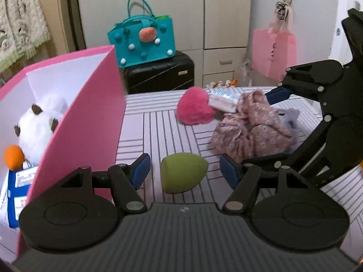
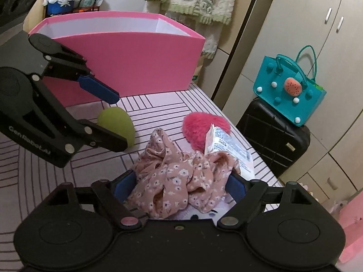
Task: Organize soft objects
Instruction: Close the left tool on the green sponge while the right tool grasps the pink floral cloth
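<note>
A green sponge egg lies on the striped bedcover between the open fingers of my left gripper; it also shows in the right wrist view. My right gripper is open with its fingers on either side of a pink floral cloth, also seen in the left wrist view. A pink fluffy heart and a tissue pack lie beyond the cloth. The pink box holds a white plush toy, an orange sponge and blue packs.
A teal felt bag sits on a black suitcase past the bed's far edge. A pink paper bag hangs on the cupboard. A white-purple plush lies under the cloth. The box stands at the bed's left.
</note>
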Demonstrator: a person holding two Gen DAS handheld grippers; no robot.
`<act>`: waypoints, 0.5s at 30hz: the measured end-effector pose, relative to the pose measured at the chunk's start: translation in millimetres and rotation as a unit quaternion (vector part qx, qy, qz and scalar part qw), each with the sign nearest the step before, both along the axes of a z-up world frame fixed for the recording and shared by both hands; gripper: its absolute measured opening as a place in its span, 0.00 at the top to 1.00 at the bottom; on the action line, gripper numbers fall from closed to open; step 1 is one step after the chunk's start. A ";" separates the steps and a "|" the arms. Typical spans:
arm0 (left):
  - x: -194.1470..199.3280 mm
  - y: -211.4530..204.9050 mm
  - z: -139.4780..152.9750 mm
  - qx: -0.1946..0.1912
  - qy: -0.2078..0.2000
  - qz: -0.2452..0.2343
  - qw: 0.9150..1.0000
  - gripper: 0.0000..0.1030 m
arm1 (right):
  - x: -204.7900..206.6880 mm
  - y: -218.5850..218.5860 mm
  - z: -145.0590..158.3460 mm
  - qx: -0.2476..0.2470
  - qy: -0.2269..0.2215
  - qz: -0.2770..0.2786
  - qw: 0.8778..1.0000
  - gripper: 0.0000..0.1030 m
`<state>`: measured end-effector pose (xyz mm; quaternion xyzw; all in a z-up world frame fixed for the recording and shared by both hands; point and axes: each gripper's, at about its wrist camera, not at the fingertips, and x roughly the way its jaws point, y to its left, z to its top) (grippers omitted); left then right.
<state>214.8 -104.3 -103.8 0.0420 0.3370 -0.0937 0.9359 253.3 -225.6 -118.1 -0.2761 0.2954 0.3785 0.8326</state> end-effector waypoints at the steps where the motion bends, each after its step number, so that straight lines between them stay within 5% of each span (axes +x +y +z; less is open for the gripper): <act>1: 1.1 0.5 -2.0 -0.001 0.004 0.003 1.000 0.37 | 0.5 0.1 -1.9 0.003 0.001 -0.002 1.000 0.15; 8: 4.8 1.4 -12.7 0.001 0.016 0.007 1.000 0.45 | -2.8 -1.2 -5.8 0.029 -0.004 -0.025 0.999 0.18; 15: 6.5 2.7 -20.3 -0.009 0.023 0.013 1.000 0.56 | -16.8 4.4 -4.1 0.004 -0.051 -0.037 0.998 0.50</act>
